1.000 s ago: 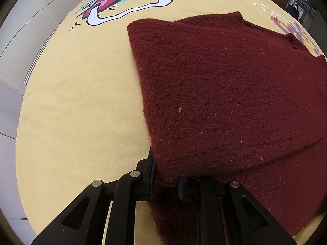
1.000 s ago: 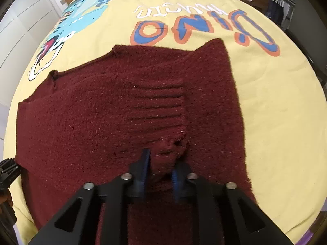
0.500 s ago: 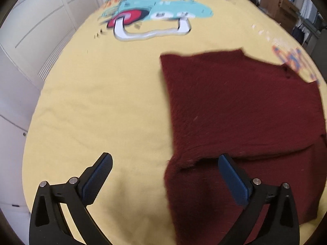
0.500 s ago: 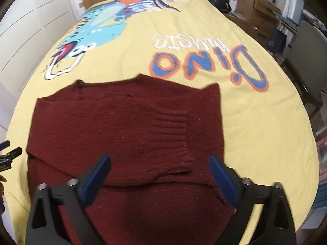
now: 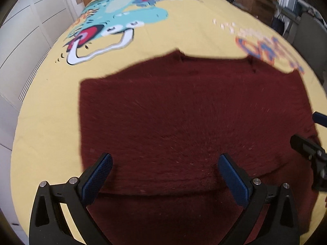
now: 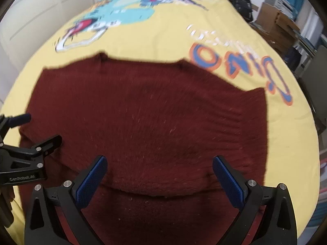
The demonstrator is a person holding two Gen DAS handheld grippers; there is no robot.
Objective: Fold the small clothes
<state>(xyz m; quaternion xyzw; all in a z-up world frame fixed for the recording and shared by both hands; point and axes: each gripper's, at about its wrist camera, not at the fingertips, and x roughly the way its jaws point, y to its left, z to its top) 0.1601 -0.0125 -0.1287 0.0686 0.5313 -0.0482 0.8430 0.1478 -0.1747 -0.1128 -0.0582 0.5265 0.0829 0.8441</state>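
Our left gripper (image 5: 164, 170) and right gripper (image 6: 159, 170) both have their blue pads spread wide with nothing between them; a second ago each pinched the sweater's knit, and the jaws have just been opening to let it go. Beyond the fingertips the dark red sweater (image 5: 184, 112) lies flat on the yellow dinosaur bedspread (image 5: 51, 102), its folded-over layer ending in an edge (image 6: 155, 194) just ahead of the pads, with more knit below. Both grippers now sit higher and farther back than before. We judge this fold laid down and released, leaving us free to take new grips for the next fold.
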